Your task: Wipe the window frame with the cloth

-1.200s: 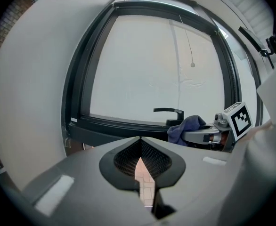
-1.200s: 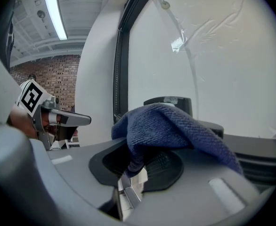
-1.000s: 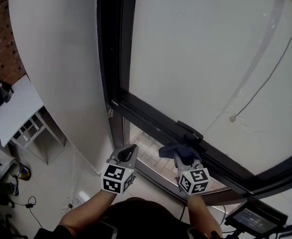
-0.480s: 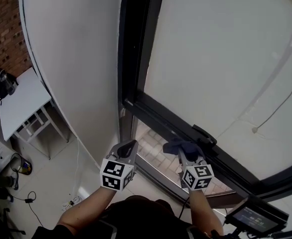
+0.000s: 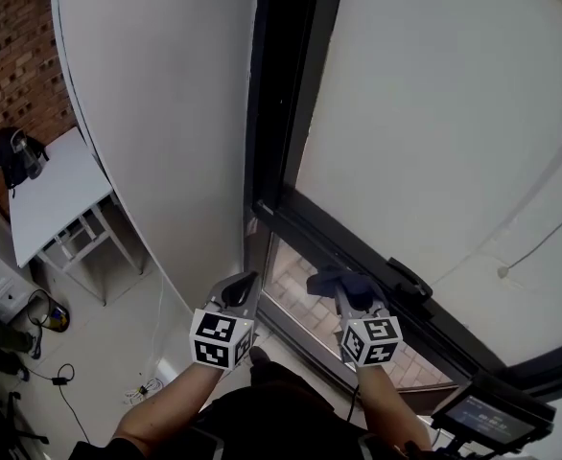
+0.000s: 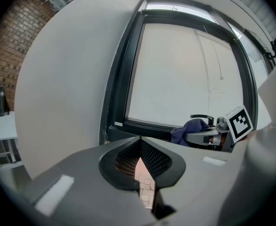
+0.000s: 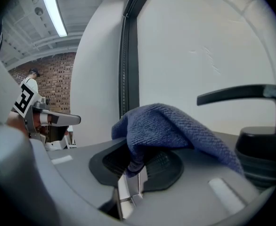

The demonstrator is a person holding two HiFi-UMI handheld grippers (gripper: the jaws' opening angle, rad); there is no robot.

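At the bottom of the head view, two grippers are held out side by side, each carrying one cube of black-and-white square markers. The left gripper has its jaws pressed together at the tips with nothing between them. Just right of it, the right gripper pinches the single blue cloth, which drapes over its jaw tips close to the lower rail of the black window frame. One black handle sits on that rail, just beyond the cloth. Reddish paving shows under the rail. A small screen stands at the lower right. Farther left are a pale floor, one white table, a white wall and a brick wall.
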